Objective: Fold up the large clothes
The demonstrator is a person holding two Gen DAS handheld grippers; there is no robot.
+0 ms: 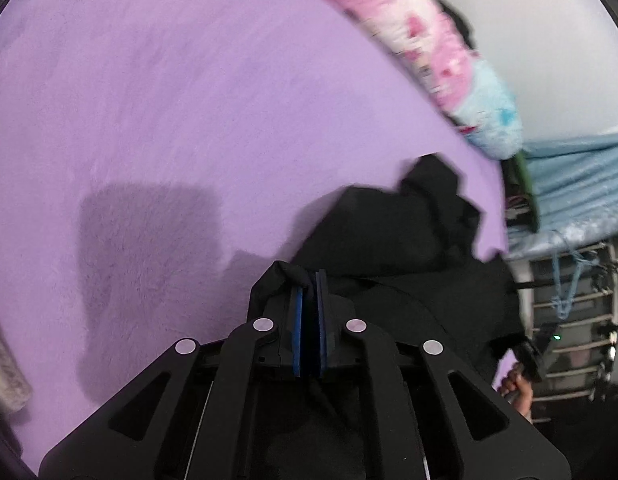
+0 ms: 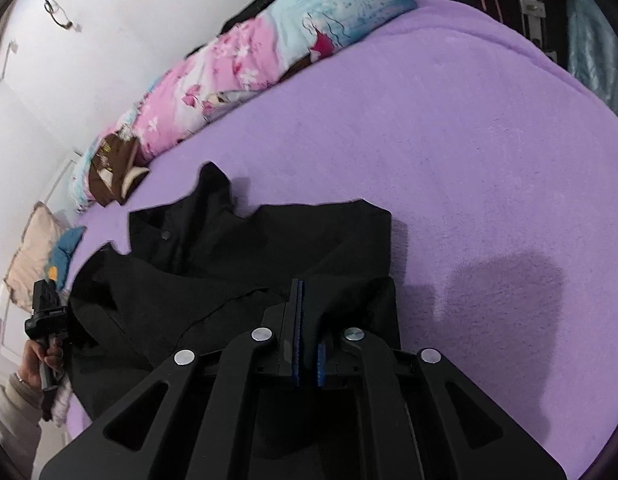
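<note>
My left gripper [image 1: 309, 280] is matte black, its linkage arms pinned with four round silver rivets, with blue ridged pads [image 1: 296, 312] lining the fingers. My right gripper [image 2: 307, 308] is built the same: black arms, silver rivets, blue toothed pads [image 2: 297, 320]. My sleeve [image 2: 13, 408] looks cream, perhaps knitted; blur hides the weave.

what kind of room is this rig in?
Most likely a bedroom: a bed under a purple fleece blanket, a rolled floral quilt along the white wall, a pillow at one end. A black garment lies on the blanket.
</note>
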